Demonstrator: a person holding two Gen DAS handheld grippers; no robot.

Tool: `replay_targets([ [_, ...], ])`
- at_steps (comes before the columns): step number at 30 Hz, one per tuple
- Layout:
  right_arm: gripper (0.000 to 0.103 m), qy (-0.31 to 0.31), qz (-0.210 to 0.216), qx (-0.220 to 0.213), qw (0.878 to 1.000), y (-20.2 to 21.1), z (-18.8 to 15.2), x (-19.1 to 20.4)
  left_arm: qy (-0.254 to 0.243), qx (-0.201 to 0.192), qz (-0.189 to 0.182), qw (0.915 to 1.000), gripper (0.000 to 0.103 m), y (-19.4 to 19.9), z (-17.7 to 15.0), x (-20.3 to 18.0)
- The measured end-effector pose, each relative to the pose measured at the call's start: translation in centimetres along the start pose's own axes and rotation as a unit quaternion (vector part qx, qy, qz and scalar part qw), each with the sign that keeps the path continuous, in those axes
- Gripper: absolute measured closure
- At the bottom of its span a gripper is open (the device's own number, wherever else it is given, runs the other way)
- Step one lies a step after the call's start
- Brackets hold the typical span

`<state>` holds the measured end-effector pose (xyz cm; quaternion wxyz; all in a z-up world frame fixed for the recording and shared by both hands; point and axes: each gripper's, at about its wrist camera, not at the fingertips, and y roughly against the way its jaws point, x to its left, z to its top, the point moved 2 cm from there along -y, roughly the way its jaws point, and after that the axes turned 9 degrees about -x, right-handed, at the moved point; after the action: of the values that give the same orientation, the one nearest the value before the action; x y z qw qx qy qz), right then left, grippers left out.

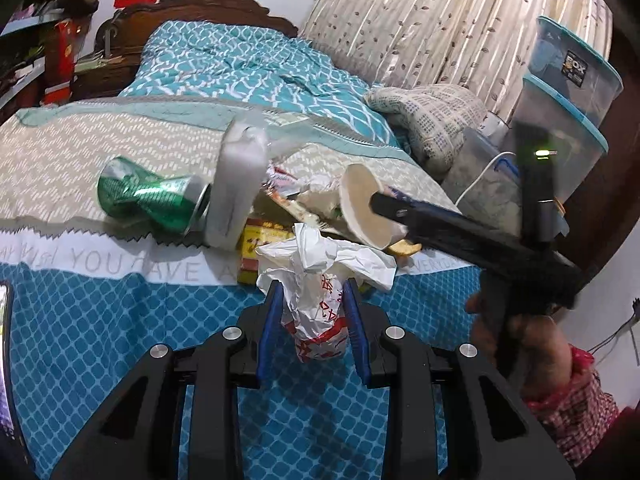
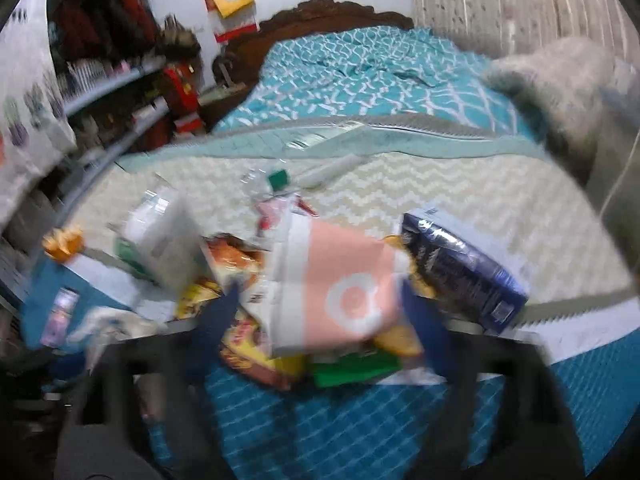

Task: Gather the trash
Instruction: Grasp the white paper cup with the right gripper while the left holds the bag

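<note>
On the near edge of the bed (image 1: 120,320), in the left wrist view, the left gripper (image 1: 314,312) is closed on a crumpled white paper bag (image 1: 316,280). To the right, the right gripper (image 1: 384,204) holds a paper cup (image 1: 362,204); a green can (image 1: 152,196) lies to the left.

From the right wrist view, blurred, the right gripper (image 2: 320,312) clamps the pink and white cup (image 2: 332,284) over the wrapper pile (image 2: 248,344), beside a dark blue box (image 2: 464,272).

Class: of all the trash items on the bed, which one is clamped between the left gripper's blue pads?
The crumpled white paper wrapper with red print. The left gripper pinches it; the crushed green can lies apart on the bed, and the paper cup is in the right gripper.
</note>
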<state>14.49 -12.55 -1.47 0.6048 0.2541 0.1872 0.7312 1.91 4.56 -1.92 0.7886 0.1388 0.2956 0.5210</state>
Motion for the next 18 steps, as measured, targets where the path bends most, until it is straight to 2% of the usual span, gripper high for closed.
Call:
replay_targets([
  [2, 0.077, -0.031, 0.012, 0.007, 0.999, 0.2, -0.3, -1.6, -0.009, 0.000, -0.009, 0.9999, 0.074, 0.0, 0.2, -0.7],
  [5, 0.087, -0.063, 0.006, -0.008, 0.998, 2.1, -0.9, -4.5, -0.021, 0.002, -0.022, 0.9996, 0.074, -0.4, 0.5, -1.7],
  [10, 0.088, -0.141, 0.000, -0.029, 0.990, 6.0, -2.6, -10.4, -0.041, 0.017, -0.053, 0.9976, 0.074, -2.3, 1.0, -4.8],
  [16, 0.088, -0.258, -0.002, -0.049, 0.965, 9.7, -5.2, -18.2, -0.070, 0.046, -0.100, 0.9915, 0.074, -6.3, 1.4, -10.2],
  [18, 0.087, -0.265, -0.006, -0.052, 0.963, 10.4, -5.6, -19.0, -0.075, 0.059, -0.104, 0.9899, 0.074, -7.7, 1.6, -11.6],
])
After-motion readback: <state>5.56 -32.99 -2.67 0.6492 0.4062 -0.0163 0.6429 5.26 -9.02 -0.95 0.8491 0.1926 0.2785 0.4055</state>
